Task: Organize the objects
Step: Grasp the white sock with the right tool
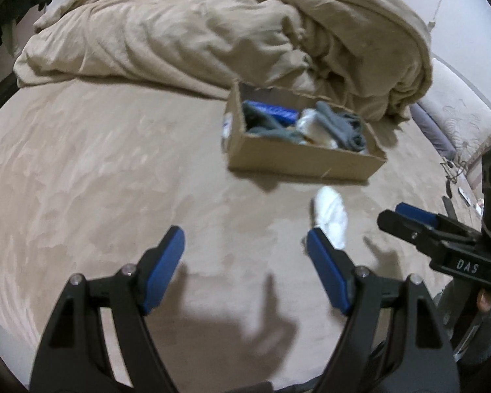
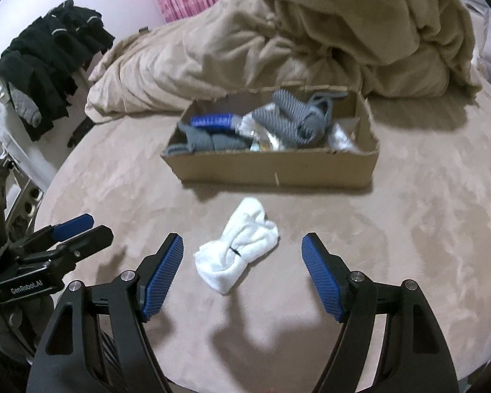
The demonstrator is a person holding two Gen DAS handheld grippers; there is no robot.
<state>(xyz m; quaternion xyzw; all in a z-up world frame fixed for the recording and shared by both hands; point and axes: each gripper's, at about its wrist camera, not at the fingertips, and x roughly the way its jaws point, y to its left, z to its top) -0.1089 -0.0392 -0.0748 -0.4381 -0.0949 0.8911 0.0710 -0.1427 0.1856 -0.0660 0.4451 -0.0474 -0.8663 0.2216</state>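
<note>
A white sock bundle (image 2: 237, 249) lies on the tan bed cover, just ahead of and between my right gripper's (image 2: 242, 245) open fingers. It also shows in the left wrist view (image 1: 332, 217), by the left gripper's right fingertip. A cardboard box (image 2: 271, 167) stands behind it, holding grey socks (image 2: 298, 118), a blue packet (image 2: 212, 120) and shiny wrappers. The box shows in the left wrist view (image 1: 298, 160) too. My left gripper (image 1: 245, 242) is open and empty over bare cover. The right gripper also shows in the left wrist view (image 1: 399, 216).
A crumpled tan duvet (image 1: 186, 36) is heaped behind the box, also in the right wrist view (image 2: 311, 32). Black clothes (image 2: 49, 52) hang at the left of the bed. A pale pillow (image 1: 458, 111) lies at the right edge.
</note>
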